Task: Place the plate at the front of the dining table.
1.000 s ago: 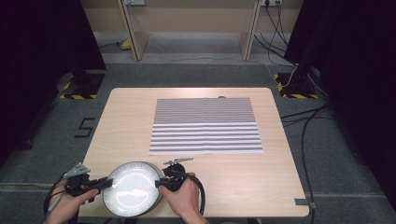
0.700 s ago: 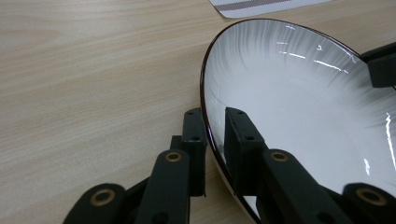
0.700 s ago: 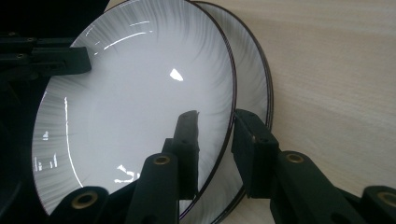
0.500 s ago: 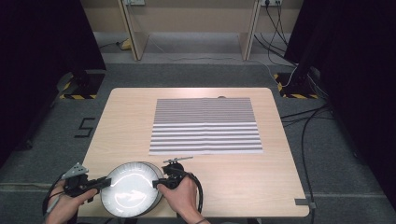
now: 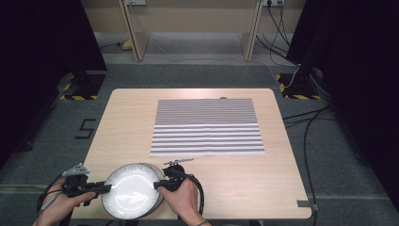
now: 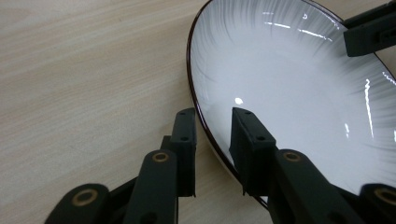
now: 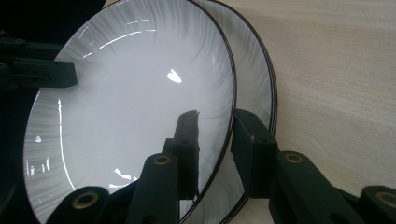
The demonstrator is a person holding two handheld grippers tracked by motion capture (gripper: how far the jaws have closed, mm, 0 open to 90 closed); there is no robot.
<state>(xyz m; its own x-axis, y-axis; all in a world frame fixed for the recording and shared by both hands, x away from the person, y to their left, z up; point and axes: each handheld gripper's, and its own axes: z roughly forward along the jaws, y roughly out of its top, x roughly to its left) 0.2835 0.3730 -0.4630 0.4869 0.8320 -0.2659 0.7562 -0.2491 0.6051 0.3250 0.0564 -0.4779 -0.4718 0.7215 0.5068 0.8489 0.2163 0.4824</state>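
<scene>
pale wood-grain table [image 5: 244,183] stands on a grey floor, with a black-and-white striped cloth [image 5: 207,127] spread flat over its far middle. at the near edge, between the person's two hands, sit the plates [image 5: 133,189]: white and glossy, round, shallow, with fine grey streaks fanning in from a thin dark rim. the right gripper view shows two of them stacked, the upper plate [image 7: 130,116] nested in the lower plate [image 7: 254,79], whose rim peeks out on the table side. nothing lies in the upper one; only light glints on its glaze.

left gripper [image 5: 101,188] comes at the stack from the left. its jaws straddle the rim, one over the white inside, one outside above the wood, with a gap showing on each side of the rim in its own view; they have just been opening. right gripper [image 5: 158,184] straddles the opposite rim, one jaw inside the upper plate, one outside; its jaws have also been easing apart, and i cannot tell whether the pads press on the rim.
</scene>
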